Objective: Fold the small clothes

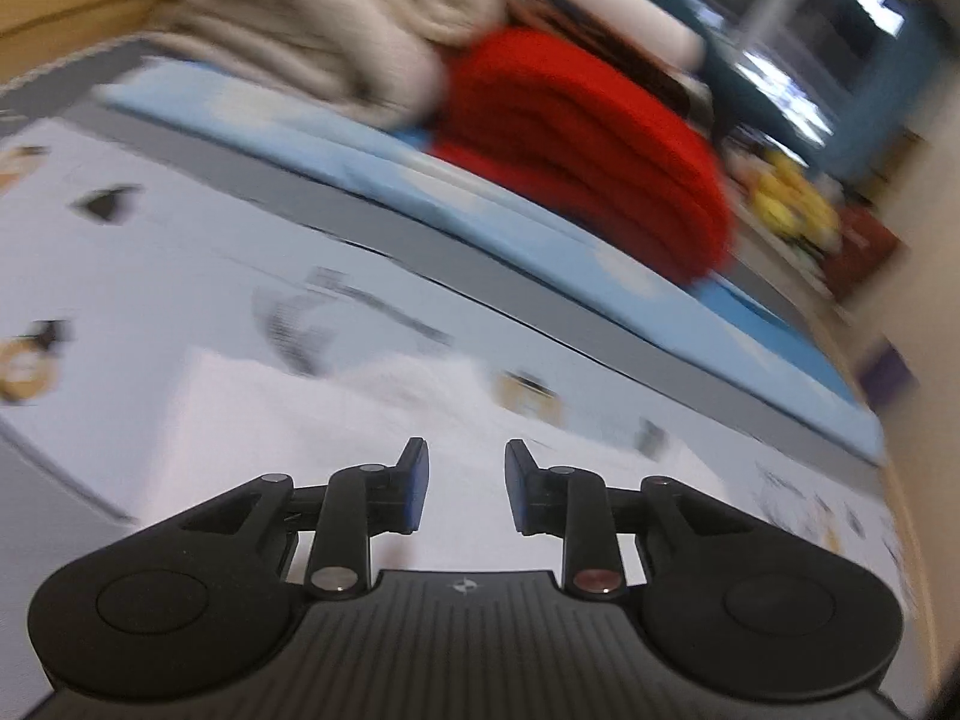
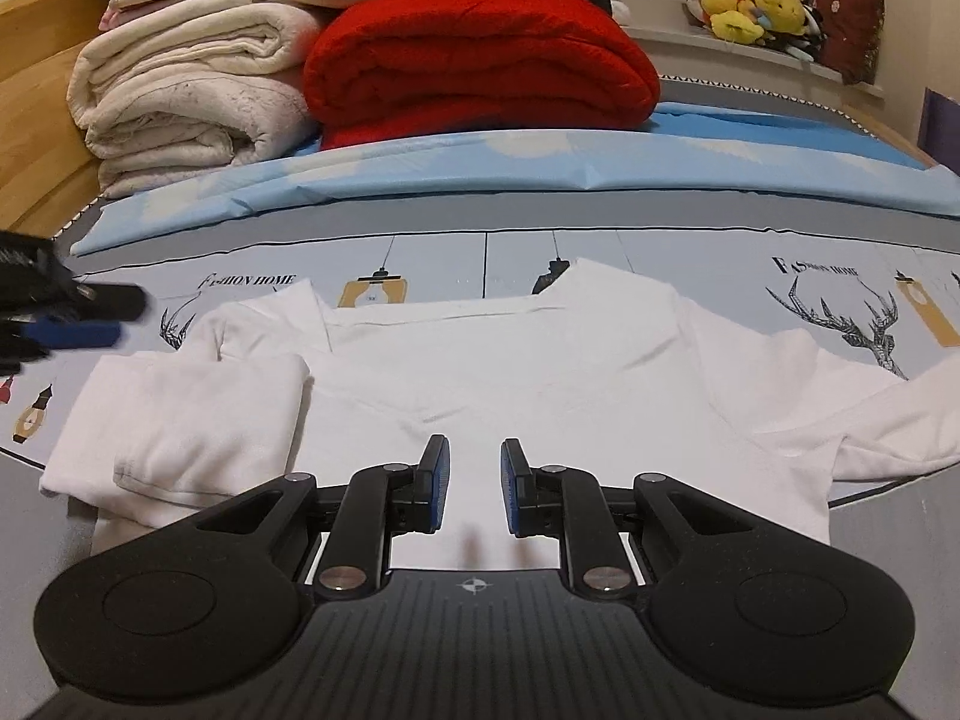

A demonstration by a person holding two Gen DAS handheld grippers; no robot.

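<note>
Beneath my right claw (image 2: 474, 483), its jaws apart and gripping nothing, a white shirt (image 2: 480, 372) lies flat on the bed (image 2: 660, 252), neckline away from me. One sleeve (image 2: 180, 420) is folded inward at the left; the other stretches out to the right. My left claw (image 1: 465, 492) hangs over the shirt's left side, jaws apart and empty; its view is blurred and tilted. Farther off, a blue sheet (image 2: 540, 168) carries a rolled cream blanket (image 2: 180, 96) beside a folded red blanket (image 2: 480, 60). Yellow plush toys (image 2: 750, 6) sit on the window ledge.

"FASHION HOME" on printed bedsheet (image 2: 432, 267)
</note>
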